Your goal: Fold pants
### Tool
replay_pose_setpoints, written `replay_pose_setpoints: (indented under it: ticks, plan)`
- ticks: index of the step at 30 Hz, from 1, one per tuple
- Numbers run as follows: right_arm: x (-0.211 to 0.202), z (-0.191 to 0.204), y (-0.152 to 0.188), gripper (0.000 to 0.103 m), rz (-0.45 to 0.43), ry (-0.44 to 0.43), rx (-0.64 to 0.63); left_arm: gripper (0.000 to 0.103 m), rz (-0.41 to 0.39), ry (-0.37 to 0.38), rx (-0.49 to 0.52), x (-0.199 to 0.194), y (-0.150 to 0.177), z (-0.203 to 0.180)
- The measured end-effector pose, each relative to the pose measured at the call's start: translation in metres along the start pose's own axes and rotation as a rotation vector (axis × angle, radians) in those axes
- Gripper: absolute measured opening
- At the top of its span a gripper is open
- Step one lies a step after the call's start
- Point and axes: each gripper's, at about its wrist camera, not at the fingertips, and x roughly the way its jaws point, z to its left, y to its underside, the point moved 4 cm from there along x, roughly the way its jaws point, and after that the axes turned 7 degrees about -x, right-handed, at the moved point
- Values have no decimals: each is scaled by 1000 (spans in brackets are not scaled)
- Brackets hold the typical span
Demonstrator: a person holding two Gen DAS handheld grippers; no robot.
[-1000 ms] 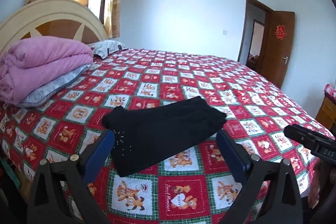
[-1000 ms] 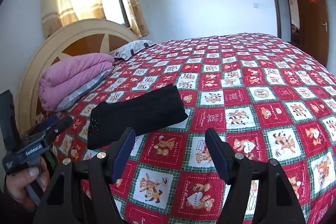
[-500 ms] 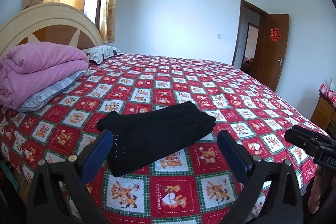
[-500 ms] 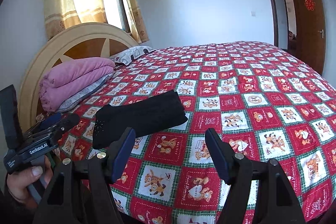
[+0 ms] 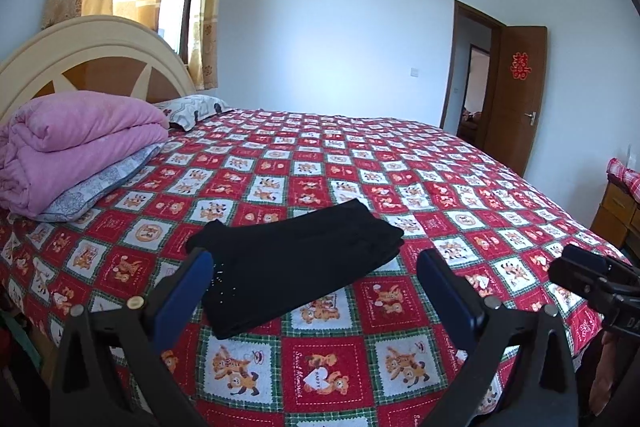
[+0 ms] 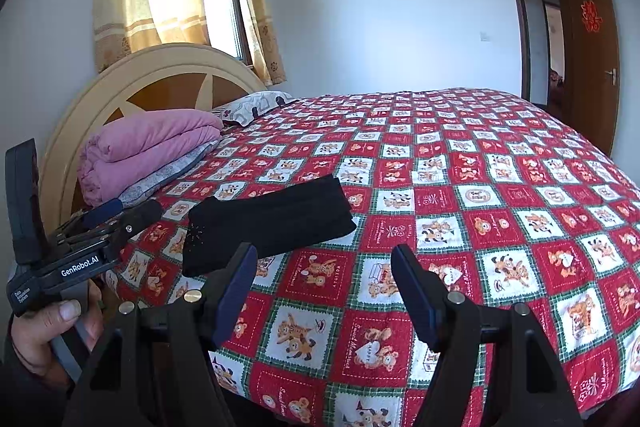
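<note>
The black pants [image 5: 296, 261] lie folded in a flat rectangle on the red patterned bedspread [image 5: 360, 163], near the bed's front edge. They also show in the right wrist view [image 6: 268, 227]. My left gripper [image 5: 314, 281] is open and empty, held back from the bed with the pants between and beyond its blue pads. My right gripper [image 6: 324, 279] is open and empty, to the right of the pants and clear of them. The left gripper's body [image 6: 84, 251] shows in the right wrist view, held in a hand.
A folded pink blanket [image 5: 72, 143] lies on a grey pillow by the headboard [image 5: 80, 59] at the left. A patterned pillow [image 5: 192, 109] lies behind it. A wooden door [image 5: 516, 103] stands open at the right, with a wooden cabinet [image 5: 616, 211] beside the bed.
Both grippers have drawn back and tilted up from the bed, so the pants look smaller and farther away. The pants have not moved. Both grippers stay open.
</note>
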Motion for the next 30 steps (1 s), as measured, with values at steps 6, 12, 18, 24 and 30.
replay_pose_setpoints:
  ticks: [6, 12, 18, 24, 30]
  plan:
    - [-9, 4, -4, 71, -37, -2, -9, 103, -9, -20, -23, -4, -2, 5]
    - [-10, 7, -2, 71, -37, 0, -23, 103, -5, -20, -20, -4, -2, 5]
    - [-13, 6, -3, 71, -51, 11, -26, 103, -10, -22, 6, -6, -3, 0]
    - [-18, 8, -4, 71, -67, 36, -65, 103, -35, -32, 9, -10, -8, -1]
    - [-19, 6, -4, 71, -71, 37, -63, 103, -30, -73, -11, -8, -9, 8]
